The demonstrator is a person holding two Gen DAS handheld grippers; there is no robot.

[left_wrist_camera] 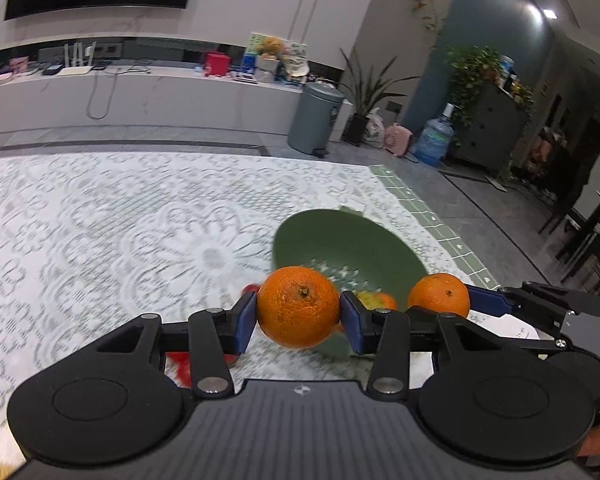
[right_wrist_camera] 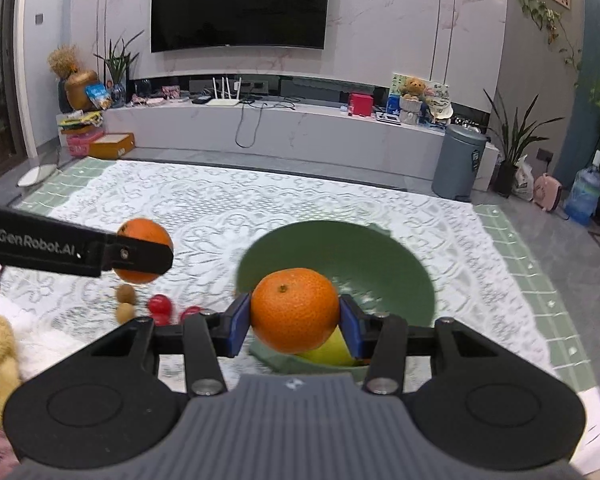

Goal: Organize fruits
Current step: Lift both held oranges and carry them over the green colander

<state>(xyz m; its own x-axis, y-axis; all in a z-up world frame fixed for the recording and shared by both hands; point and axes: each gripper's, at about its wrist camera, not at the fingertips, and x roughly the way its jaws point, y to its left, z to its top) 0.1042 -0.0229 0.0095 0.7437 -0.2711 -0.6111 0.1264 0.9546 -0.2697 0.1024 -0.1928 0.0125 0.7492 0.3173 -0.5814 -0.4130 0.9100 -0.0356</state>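
Left gripper [left_wrist_camera: 299,312] clamped on an orange [left_wrist_camera: 299,306] beside the green colander [left_wrist_camera: 340,236], right gripper [right_wrist_camera: 294,318] clamped on a second orange [right_wrist_camera: 295,309] above that colander's near rim, over lace tablecloth [right_wrist_camera: 220,208].

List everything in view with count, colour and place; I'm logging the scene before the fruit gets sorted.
oranges: 2, orange, one clamped in the left tool, one clamped in the right tool, both held above the table.
colander bowl: 1, green, on the lace cloth; a yellow-green fruit lies inside.
small red fruits: at least 2, red, on the cloth left of the bowl.
small brown fruits: 2, tan, beside the red ones.
lace tablecloth: 1, white, over a green mat.
pedal bin: 1, grey, floor beyond the table.
television: 1, black, wall.
left tool: black, blue pads, shut.
right tool: same, shut.
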